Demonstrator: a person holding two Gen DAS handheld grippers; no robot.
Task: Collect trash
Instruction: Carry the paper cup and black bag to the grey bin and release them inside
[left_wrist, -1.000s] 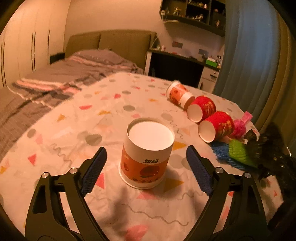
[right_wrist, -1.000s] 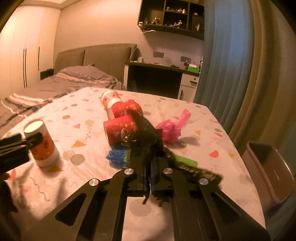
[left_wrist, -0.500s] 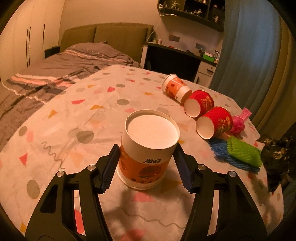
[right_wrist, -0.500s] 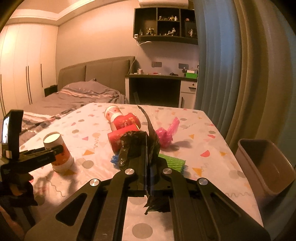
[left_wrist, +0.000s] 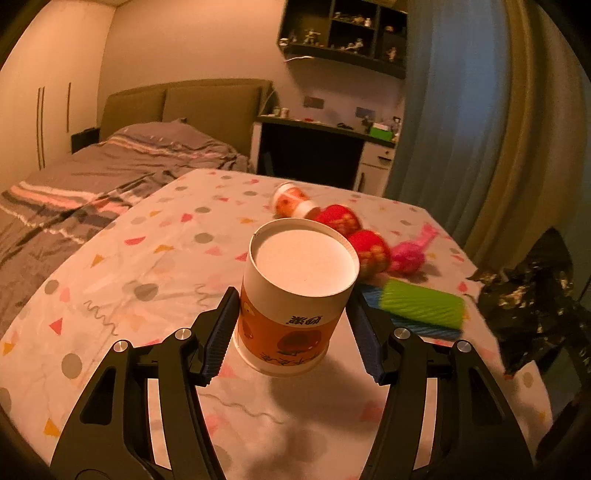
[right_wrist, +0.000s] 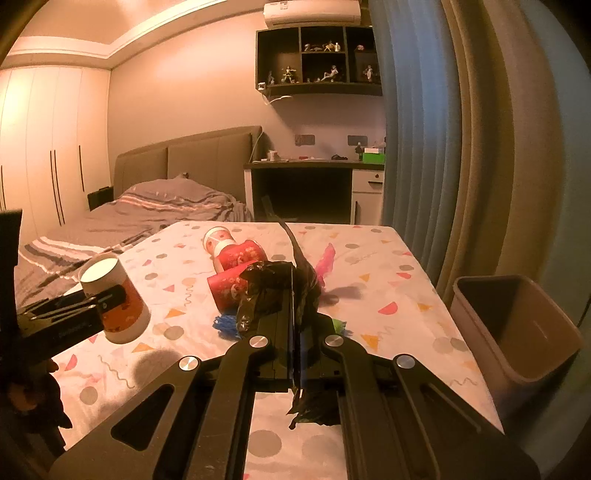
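The fingers (left_wrist: 221, 332) of the left gripper (left_wrist: 291, 336) are clamped on an upside-down orange paper cup (left_wrist: 295, 295), which is held tilted above the patterned worktop (left_wrist: 147, 266). The right gripper (right_wrist: 293, 332) is pinched closed on a crumpled black plastic bag (right_wrist: 273, 291). Three more cups (right_wrist: 236, 254), a pink wrapper (right_wrist: 325, 260) and green foam netting (left_wrist: 421, 304) are seen lying on the worktop. A bin (right_wrist: 517, 332) stands beside its right edge.

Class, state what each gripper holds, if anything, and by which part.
The left gripper holds the upside-down orange paper cup by its side walls, lifted. The right gripper pinches the crumpled black plastic bag through its middle.
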